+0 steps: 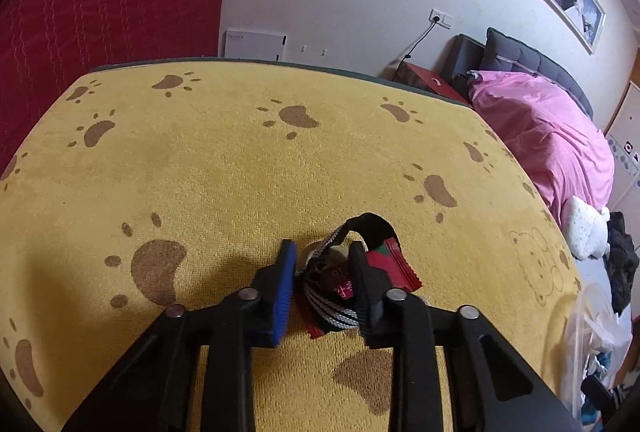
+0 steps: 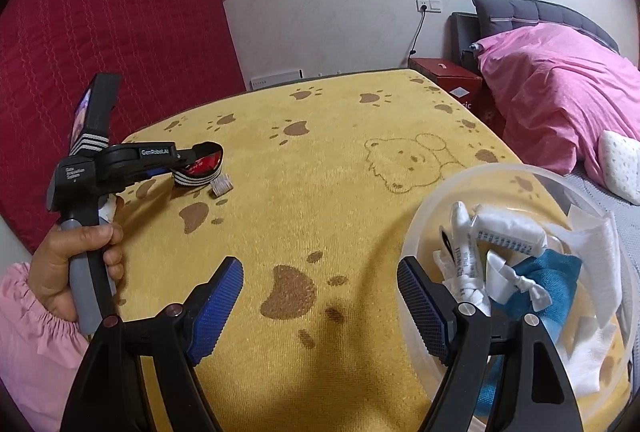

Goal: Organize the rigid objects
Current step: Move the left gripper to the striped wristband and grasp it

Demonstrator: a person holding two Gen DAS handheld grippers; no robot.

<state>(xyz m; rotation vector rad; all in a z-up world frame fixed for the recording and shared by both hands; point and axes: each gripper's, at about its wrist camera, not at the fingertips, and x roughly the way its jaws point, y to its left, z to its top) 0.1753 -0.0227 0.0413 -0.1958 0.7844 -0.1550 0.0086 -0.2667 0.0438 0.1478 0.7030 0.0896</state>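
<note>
Two grippers were in view. The left gripper had its jaws clenched on one bundle, a black-and-white striped strap around red packets, low in the centre of the left wrist picture. In the right wrist picture this bundle lay on the worktop at the left, with one small pale block just beside it. The right gripper had its jaws released, with nothing between them. One clear bowl at the lower right held white and blue things. The worktop had a yellow cloth with brown paw prints. Behind it were a red hanging, a white wall and one bed with pink cover.
</note>
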